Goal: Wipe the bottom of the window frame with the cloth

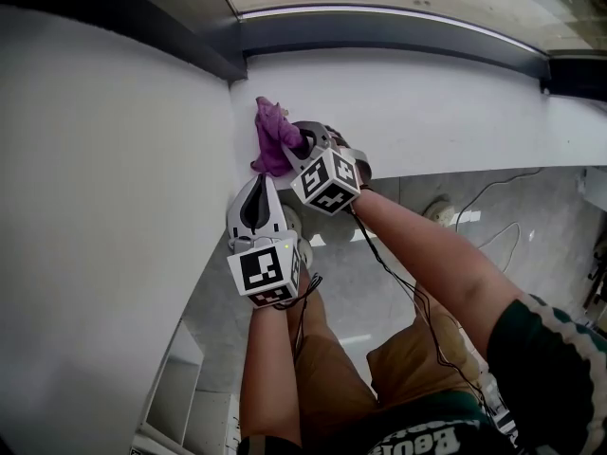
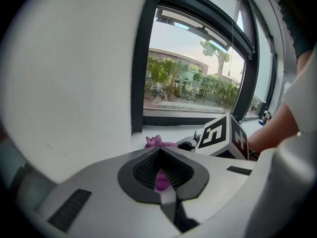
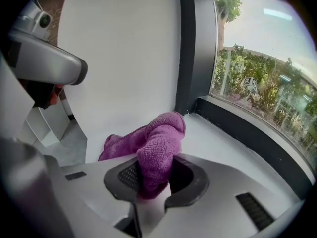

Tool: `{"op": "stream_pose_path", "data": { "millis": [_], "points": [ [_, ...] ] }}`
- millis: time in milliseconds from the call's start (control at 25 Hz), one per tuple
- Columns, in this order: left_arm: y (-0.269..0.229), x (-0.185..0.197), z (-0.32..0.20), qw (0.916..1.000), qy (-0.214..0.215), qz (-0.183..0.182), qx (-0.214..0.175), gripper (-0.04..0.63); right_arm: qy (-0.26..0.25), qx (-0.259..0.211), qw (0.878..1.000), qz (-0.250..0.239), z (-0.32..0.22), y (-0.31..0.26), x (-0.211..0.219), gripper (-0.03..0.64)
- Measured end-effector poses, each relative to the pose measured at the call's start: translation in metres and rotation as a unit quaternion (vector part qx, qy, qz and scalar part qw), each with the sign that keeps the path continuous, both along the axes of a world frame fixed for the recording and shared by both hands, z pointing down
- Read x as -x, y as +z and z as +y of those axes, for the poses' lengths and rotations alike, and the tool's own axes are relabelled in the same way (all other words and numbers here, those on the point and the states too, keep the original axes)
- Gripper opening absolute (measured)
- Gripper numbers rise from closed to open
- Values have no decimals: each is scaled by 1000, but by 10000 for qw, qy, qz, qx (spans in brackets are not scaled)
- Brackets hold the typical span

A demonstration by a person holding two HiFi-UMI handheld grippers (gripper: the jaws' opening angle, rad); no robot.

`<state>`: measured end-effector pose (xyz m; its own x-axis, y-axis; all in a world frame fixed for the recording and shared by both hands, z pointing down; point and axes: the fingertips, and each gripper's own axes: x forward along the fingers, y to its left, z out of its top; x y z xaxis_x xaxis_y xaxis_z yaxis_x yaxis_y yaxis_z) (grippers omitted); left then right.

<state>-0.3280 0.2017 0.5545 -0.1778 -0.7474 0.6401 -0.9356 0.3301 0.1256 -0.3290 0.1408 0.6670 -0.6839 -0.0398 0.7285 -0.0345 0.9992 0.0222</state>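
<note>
Purple cloth (image 3: 157, 142) pinched in right tongs (image 3: 151, 177), lying on white sill (image 3: 223, 148) at left corner, near dark frame (image 3: 237, 128). Left tongs (image 2: 159, 152) pressed together, empty, just behind. Wipe seems at start. Next: press cloth against frame bottom, drag rightward.

cloth (image 1: 274, 138) on sill (image 1: 446, 102), left corner | right claw (image 1: 305, 143) on cloth | left claw (image 1: 258, 182) just beside

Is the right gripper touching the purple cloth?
Touching. The right gripper view shows the purple cloth pinched between the fingers of the right gripper.
</note>
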Motion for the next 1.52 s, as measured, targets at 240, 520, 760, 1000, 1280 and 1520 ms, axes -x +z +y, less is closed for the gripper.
{"op": "stream_pose_path", "data": {
  "millis": [240,520,760,1000,1280,1520],
  "points": [
    [-12,-4,-2,10000,6,-21,-28,5,40,26,9997,-256,1,-29,-5,101],
    [-62,-27,-24,9993,269,-24,-259,5,392,62,9982,-439,-14,-97,-37,101],
    [-141,-60,-72,9965,595,-261,-525,5,1185,-96,9898,-789,-79,-201,-90,101],
    [-242,-115,-101,9908,956,-325,-903,5,2111,110,9683,-1332,-106,-315,-158,101],
    [-368,-178,-131,9756,1318,-520,-1676,5,2293,-182,9551,-1869,-111,-444,-236,101],
    [-453,-221,-138,9623,1573,-549,-2150,5,2323,-692,9407,-2373,-115,-541,-289,101]
  ]
}}
